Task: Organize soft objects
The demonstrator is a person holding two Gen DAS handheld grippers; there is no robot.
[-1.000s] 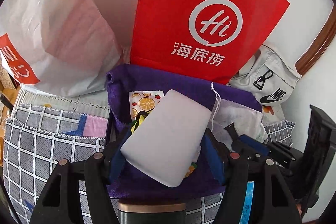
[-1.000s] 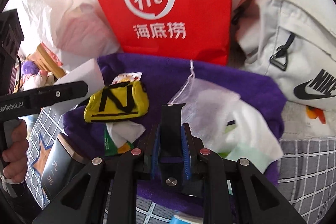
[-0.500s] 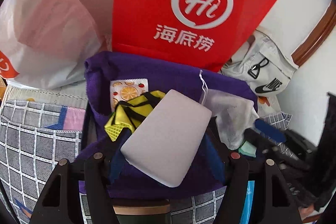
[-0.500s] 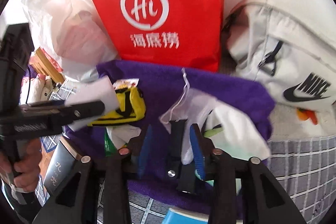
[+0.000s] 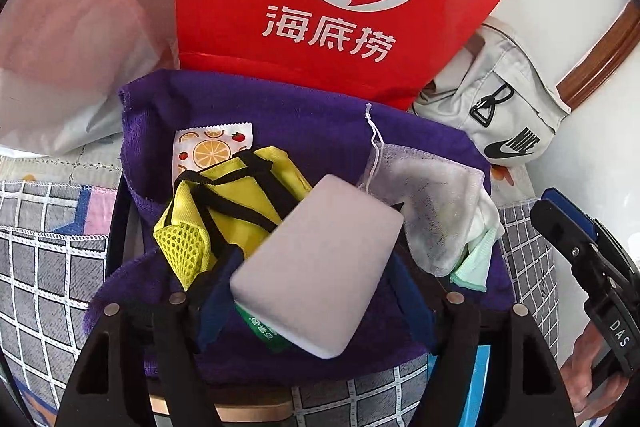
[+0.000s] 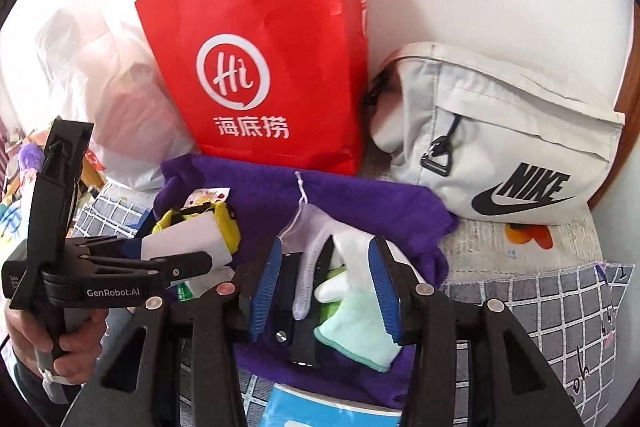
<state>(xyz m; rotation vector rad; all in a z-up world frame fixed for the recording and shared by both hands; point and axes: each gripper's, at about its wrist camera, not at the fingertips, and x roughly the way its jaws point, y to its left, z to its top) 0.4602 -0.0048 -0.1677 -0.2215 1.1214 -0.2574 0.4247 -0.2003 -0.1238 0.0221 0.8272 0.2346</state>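
Hovering over the purple terry towel (image 5: 300, 115), the left gripper (image 5: 316, 279) has the white rectangular foam sponge (image 5: 332, 247) slanted between its blue pads. The jaws have just been opening, yet both pads look to touch the sponge's edges, so I read it as gripped but loosening. Part of the sponge overlaps the yellow mesh-and-fabric pouch with black straps (image 5: 232, 203), which lies at ten o'clock from it on the towel. At two o'clock from the sponge sits the white gauze drawstring bag (image 5: 432, 203), with a mint-green folded cloth (image 6: 360, 327) poking out at its five o'clock side. Farther right, the right gripper (image 6: 326, 267) stands released: its jaws have just been opening, and the gauze bag and a small flat black object (image 6: 300, 311) lie on the towel between the pads, unpressed. The main risk, to my mind, is the sponge. If the pads widen more while it hangs askew over the lumpy yellow pouch, it may drop on a corner and tumble towards six o'clock, off the towel. The right fingers, so near the gauze, could also snag its cord and drag the bag out of place.
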